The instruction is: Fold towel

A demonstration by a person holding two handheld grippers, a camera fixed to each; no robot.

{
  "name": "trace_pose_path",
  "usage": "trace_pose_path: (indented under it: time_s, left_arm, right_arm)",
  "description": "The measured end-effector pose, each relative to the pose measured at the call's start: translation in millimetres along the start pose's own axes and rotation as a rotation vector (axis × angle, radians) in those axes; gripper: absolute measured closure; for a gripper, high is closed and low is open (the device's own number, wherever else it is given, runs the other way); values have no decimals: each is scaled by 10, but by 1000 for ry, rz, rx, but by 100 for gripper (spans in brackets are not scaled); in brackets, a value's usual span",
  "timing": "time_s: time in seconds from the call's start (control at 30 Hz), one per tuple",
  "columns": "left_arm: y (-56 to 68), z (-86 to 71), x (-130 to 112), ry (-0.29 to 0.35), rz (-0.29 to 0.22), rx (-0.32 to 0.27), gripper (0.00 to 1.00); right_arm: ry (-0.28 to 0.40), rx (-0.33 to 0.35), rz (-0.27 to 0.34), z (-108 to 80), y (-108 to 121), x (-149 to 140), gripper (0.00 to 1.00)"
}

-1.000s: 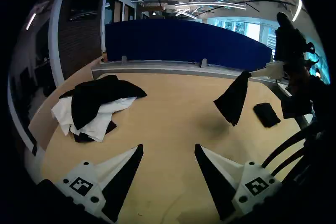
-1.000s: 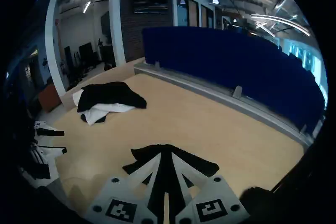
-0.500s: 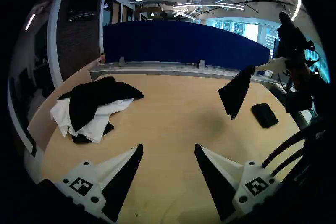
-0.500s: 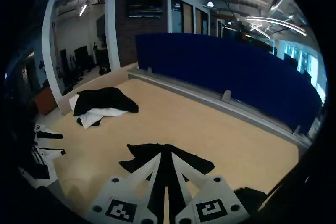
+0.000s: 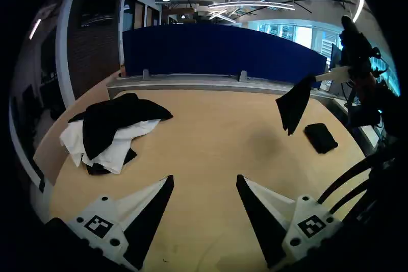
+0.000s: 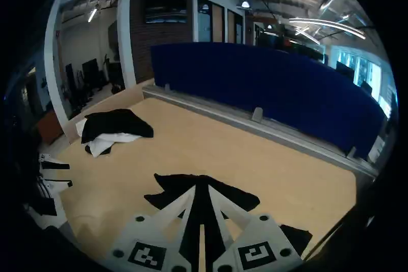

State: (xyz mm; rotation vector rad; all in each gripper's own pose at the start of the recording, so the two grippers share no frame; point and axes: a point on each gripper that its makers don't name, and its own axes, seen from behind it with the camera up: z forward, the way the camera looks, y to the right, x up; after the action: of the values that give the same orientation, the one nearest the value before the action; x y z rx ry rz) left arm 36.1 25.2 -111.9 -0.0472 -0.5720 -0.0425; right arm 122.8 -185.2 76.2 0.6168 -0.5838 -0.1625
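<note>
Evidently, over the last second you raised the right hand-held gripper and moved it a little farther to the right. Its fingers were pressed together on an edge of the black towel. The towel hung below them, clear of the counter and higher than a second before.

The left hand-held gripper stood wide open with nothing between its fingers. It was low over bare counter and had not shifted noticeably. A heap of black and white cloths lay ahead of it to the left. A small folded black piece lay ahead to the right, just below the hanging towel.

Judgement: the towel was lifted but neither spread nor folded. Your empty hand-held gripper would likely need to take a second corner before any fold.
</note>
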Motion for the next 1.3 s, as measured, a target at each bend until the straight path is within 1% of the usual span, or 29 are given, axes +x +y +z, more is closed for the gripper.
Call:
trace_pose_path:
  time_s: [0.47,0.67,0.97,1.3]
  left_arm:
    - [13,47,-10,-12,13,3,9]
    - [39,72,7,-15,14,1,9]
    - [93,122,33,-20,22,-1,9]
    - [108,168,47,-24,28,5,9]
  right_arm:
    - [-23,-63,24,-145,614,-114,98]
    - [-29,-102,26,-190,932,-120,98]
    - [-40,-154,58,-195,1408,-142,98]
    - [-75,-200,59,-130,1892,-216,98]
